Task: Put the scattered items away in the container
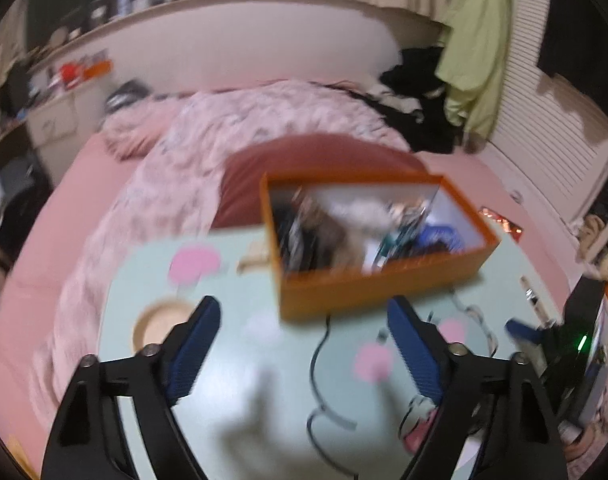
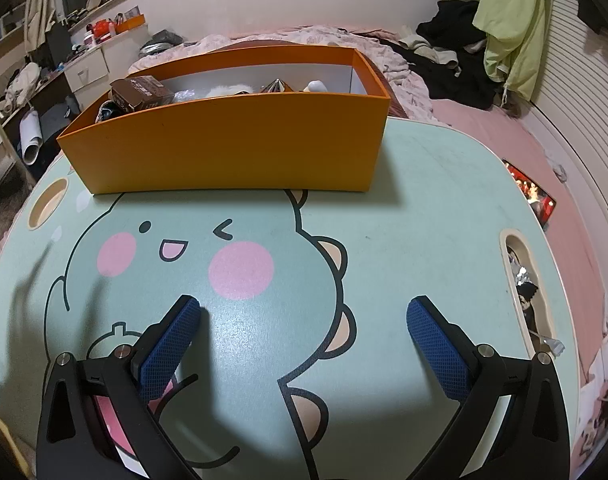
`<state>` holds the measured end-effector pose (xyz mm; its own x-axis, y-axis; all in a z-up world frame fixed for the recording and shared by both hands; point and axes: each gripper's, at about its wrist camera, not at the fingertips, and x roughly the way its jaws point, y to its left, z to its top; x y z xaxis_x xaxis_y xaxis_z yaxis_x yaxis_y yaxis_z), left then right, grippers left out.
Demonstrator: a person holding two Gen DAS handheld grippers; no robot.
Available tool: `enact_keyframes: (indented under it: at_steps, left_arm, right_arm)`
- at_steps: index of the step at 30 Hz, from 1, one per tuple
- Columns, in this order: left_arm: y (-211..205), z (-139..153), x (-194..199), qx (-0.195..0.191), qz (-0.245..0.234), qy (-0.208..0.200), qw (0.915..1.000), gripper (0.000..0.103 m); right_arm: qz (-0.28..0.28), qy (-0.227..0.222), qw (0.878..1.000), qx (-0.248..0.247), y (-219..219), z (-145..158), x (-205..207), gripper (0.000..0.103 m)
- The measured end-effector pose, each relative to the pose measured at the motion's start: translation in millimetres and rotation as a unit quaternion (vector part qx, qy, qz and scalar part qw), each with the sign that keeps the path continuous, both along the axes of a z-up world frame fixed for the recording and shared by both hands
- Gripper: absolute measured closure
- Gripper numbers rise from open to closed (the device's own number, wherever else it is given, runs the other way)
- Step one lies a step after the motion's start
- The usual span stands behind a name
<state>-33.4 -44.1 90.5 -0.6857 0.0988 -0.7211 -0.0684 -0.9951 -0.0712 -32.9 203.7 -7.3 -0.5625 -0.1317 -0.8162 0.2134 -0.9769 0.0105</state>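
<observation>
- Left wrist view: blurred frame. The left gripper (image 1: 304,344) hangs over the mint-green table (image 1: 231,360) with its jaws wide and nothing between the ribbed blue pads (image 1: 195,344). The orange box (image 1: 368,292), a rectangular cardboard container, sits far and a little right, already heaped with soft and boxy items too smeared to name. A small pink-and-white object (image 1: 420,420) lies near right, just beside the right finger; it looks like the last stray piece. The right gripper (image 1: 536,332) shows at the right edge.
- Right wrist view: sharp frame. The right gripper (image 2: 304,328) also stands wide and empty above the smooth, glossy table (image 2: 424,216) printed with a winking cartoon dinosaur. The orange box (image 2: 231,140) stands at the far edge, matte walls, a brown carton (image 2: 141,92) poking out at its left end.
- Judgement: tidying seems nearly finished; next comes lowering onto any remaining stray and closing gently.
</observation>
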Motion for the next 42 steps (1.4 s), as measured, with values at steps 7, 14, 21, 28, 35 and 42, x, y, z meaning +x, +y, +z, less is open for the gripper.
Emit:
enact_keyframes:
  at_steps: [7, 14, 21, 28, 35, 42]
  left_arm:
    - [24, -3, -85, -0.035, -0.027, -0.043, 0.9981, 0.041]
    - [41, -44, -128, -0.110, -0.026, -0.104, 0.9881, 0.061]
    - [28, -19, -107, -0.056, -0.046, -0.041, 0.9965, 0.062]
    - [-10, 59, -41, 0.064, -0.073, 0.070, 0.9928, 0.062]
    - [-26, 24, 16, 0.134, -0.081, 0.040, 0.9870, 0.062]
    - [-3, -55, 23, 0.129, -0.041, -0.033, 0.9903, 0.061]
  right_arm:
    - [0.001, 0.002, 1.000, -0.004, 2, -1, 2, 0.000]
    - [0.001, 0.002, 1.000, -0.006, 3, -2, 2, 0.000]
    - [0.001, -0.001, 1.000, -0.010, 2, -2, -1, 0.000]
    - [0.003, 0.011, 0.995, -0.098, 20, 11, -1, 0.001]
    - [0.042, 0.028, 0.985, -0.165, 22, 56, -13, 0.006]
    - [0.096, -0.037, 0.958, -0.268, -10, 91, -76, 0.013]
